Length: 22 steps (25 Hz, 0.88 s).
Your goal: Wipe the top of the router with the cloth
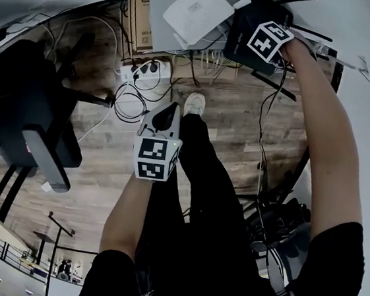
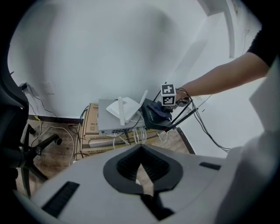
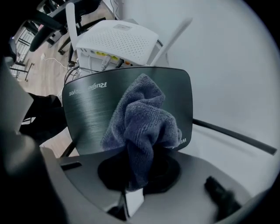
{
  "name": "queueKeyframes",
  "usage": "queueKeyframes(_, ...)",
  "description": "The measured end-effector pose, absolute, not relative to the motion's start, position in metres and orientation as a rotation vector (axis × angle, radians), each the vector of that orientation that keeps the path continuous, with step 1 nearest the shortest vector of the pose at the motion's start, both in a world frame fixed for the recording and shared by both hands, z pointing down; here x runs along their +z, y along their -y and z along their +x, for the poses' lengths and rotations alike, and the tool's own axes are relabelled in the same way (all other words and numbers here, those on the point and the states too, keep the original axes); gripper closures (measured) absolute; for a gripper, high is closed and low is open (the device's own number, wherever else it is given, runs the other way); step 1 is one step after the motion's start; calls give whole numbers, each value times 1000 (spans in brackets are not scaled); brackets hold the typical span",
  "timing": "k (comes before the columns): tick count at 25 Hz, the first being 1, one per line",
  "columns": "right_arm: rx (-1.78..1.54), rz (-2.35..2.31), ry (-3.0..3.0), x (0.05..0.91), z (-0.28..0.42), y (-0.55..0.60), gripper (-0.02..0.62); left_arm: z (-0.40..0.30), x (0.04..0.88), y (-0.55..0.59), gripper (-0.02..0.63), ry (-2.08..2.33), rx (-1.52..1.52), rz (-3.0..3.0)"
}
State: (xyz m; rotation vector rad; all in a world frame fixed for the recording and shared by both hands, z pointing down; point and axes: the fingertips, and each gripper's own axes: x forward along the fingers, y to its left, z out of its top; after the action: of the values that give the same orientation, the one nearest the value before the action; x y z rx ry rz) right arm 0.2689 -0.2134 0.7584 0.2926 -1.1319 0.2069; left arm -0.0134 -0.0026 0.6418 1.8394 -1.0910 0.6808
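Note:
A black router [image 3: 87, 118] with a brushed top lies directly under my right gripper [image 3: 138, 175]. That gripper is shut on a blue-grey cloth [image 3: 142, 118], which is bunched up and pressed on the router's top. From the head view, the right gripper [image 1: 270, 41] sits over the black router [image 1: 249, 22] at the top right. My left gripper [image 1: 167, 115] hangs in mid-air over the floor, away from the router. Its jaws meet at the tips and hold nothing [image 2: 140, 151]. From there I see the black router [image 2: 153, 118] ahead.
A white router [image 3: 118, 41] with upright antennas lies on a grey switch [image 2: 107, 120], stacked on cardboard boxes [image 2: 89, 127] against the wall. Cables and a power strip [image 1: 144, 72] lie on the wooden floor. A black office chair [image 1: 29, 119] stands at the left.

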Motion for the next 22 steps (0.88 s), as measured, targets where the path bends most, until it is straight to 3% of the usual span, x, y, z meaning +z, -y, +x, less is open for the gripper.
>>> queueKeyframes(22, 194, 510, 1164, 762, 285, 282, 551, 17, 649, 33, 595, 1085, 683, 1842)
